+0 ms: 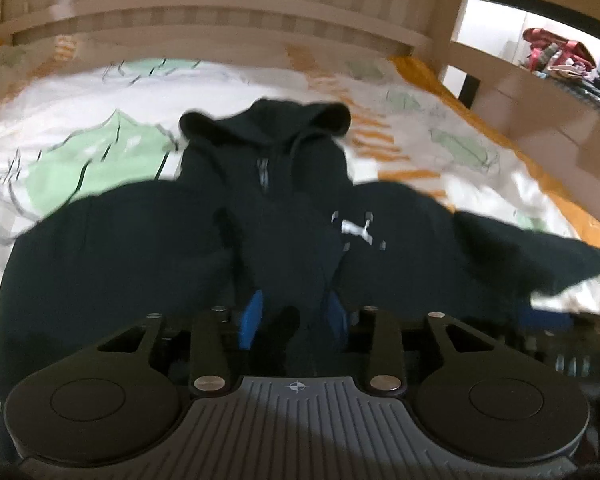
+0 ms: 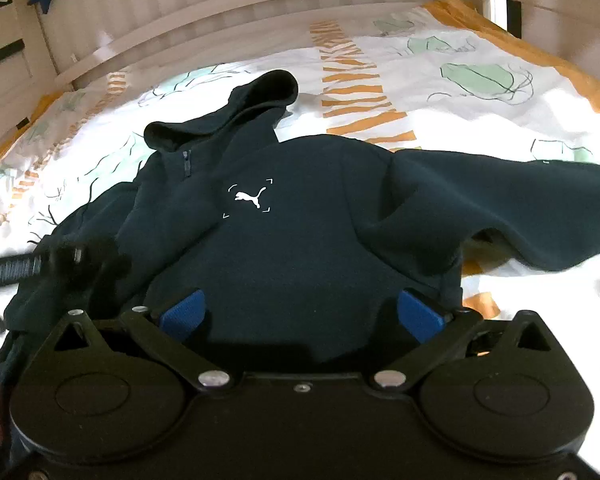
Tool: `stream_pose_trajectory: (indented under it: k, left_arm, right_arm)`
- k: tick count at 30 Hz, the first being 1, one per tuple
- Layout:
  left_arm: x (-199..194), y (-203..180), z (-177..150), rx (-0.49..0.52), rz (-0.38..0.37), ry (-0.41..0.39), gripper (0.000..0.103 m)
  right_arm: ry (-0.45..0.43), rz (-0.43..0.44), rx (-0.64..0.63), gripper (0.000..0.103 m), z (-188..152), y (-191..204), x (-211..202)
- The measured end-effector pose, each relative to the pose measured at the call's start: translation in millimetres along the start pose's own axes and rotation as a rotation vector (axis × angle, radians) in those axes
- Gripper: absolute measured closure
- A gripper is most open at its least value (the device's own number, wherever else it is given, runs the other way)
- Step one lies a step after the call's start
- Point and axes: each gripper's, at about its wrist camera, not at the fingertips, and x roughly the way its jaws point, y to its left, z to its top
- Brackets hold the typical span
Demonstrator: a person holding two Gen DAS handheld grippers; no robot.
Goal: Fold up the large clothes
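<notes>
I am looking down at a dark navy zip hoodie (image 2: 284, 240) that is lying front-up on the bed, on a white duvet (image 2: 440, 92) printed with green and orange shapes, its hood (image 2: 228, 116) pointing toward the slatted headboard (image 2: 220, 4) and its sleeves spreading out to either side. My right hand-held gripper (image 2: 300, 314) is hovering over the lower body of the garment with its blue pads spread wide and nothing between them. My left hand-held gripper (image 1: 294, 318) is sitting low at the hem near the zipper line; its pads are close together with dark cloth bunching between them, so it looks to be pinching the hoodie, though the blur is leaving me a little unsure. I am judging this fleece to be thick, soft and floppy, heavy enough to drape and sag rather than hold a crease, and not slippery against the pads. I would be taking hold at the firmer edges: the ribbed hem, a cuff or a shoulder seam, since a pinch in the middle would only be lifting one layer. The right sleeve (image 2: 520, 208) is lying rumpled and needs flattening first.
</notes>
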Motion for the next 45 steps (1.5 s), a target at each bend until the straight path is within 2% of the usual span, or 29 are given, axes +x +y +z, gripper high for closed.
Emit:
stream_pose_trajectory:
  k: [4, 9, 13, 16, 19, 23, 27, 31, 34, 37, 40, 43, 45]
  left_arm:
    - [-15, 19, -26, -0.034, 0.024, 0.031, 0.061]
    - [-30, 50, -63, -0.091, 0.067, 0.08, 0.061]
    - [-45, 65, -80, -0.107, 0.093, 0.017, 0.061]
    - [-45, 71, -88, -0.143, 0.085, -0.028, 0.061]
    - [-43, 66, -95, -0.112, 0.105, -0.07, 0.06]
    - [-43, 65, -92, -0.104, 0.108, -0.071, 0.059]
    - [-45, 68, -96, -0.129, 0.086, -0.08, 0.059]
    - [-55, 67, -86, -0.14, 0.094, -0.061, 0.06]
    - [-72, 68, -67, -0.142, 0.054, -0.135, 0.059]
    - [-62, 75, -44, -0.084, 0.122, -0.157, 0.058]
    - [-31, 99, -34, -0.107, 0.209, -0.094, 0.058]
    - [-2, 119, -35, -0.13, 0.231, -0.035, 0.059]
    - [7, 121, -41, -0.112, 0.234, -0.051, 0.058]
  right_arm:
    - [-0.007, 0.006, -0.014, 0.001, -2, 5, -3]
    - [-0.006, 0.017, -0.029, 0.001, -1, 13, -4]
    - [-0.007, 0.025, -0.061, 0.001, 3, 28, -1]
    - [-0.016, 0.042, -0.107, 0.001, 8, 50, 4]
    - [-0.024, 0.071, -0.165, 0.001, 16, 79, 14]
    - [-0.008, 0.087, -0.23, 0.001, 23, 112, 40]
    - [0.029, 0.041, -0.265, 0.001, 24, 129, 70]
    - [0.044, -0.022, -0.258, 0.001, 20, 119, 75]
    - [0.057, -0.006, -0.217, 0.001, 17, 101, 68]
    - [0.069, 0.006, -0.195, 0.001, 15, 96, 70]
    - [0.068, 0.008, -0.189, 0.001, 13, 101, 70]
    - [0.063, 0.013, -0.205, 0.001, 13, 108, 72]
    - [0.061, 0.01, -0.216, 0.001, 13, 111, 75]
